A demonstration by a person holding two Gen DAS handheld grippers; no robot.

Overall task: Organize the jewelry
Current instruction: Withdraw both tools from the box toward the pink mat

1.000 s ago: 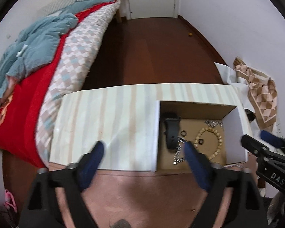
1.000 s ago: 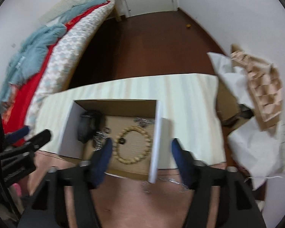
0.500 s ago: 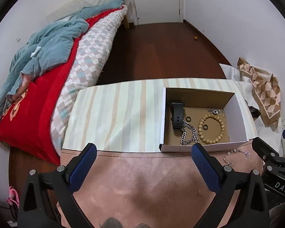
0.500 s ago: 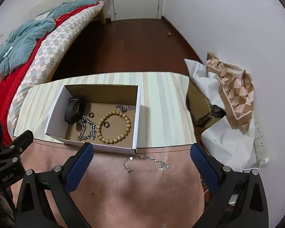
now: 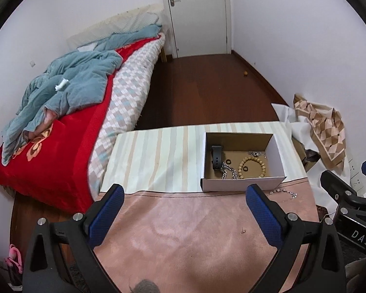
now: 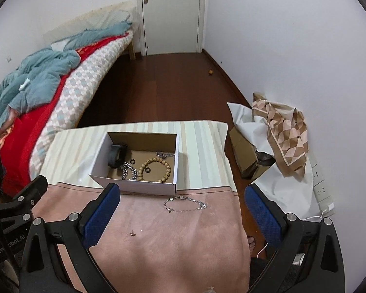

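A white cardboard box stands open on the table. Inside lie a black watch strap, a wooden bead bracelet, a silver chain and small dark rings. A thin silver bracelet lies on the pink mat just in front of the box. A tiny earring-like piece sits nearer on the mat. My left gripper and my right gripper hang above the mat, both open and empty.
The table carries a striped cloth at the back and a pink mat in front. A bed with red and blue covers lies left. Crumpled paper and a patterned cloth sit on the floor right, near a power strip.
Both grippers have opened wide, risen and pulled back from the box. The box now stands free on the table, and the silver bracelet on the mat has come into view.
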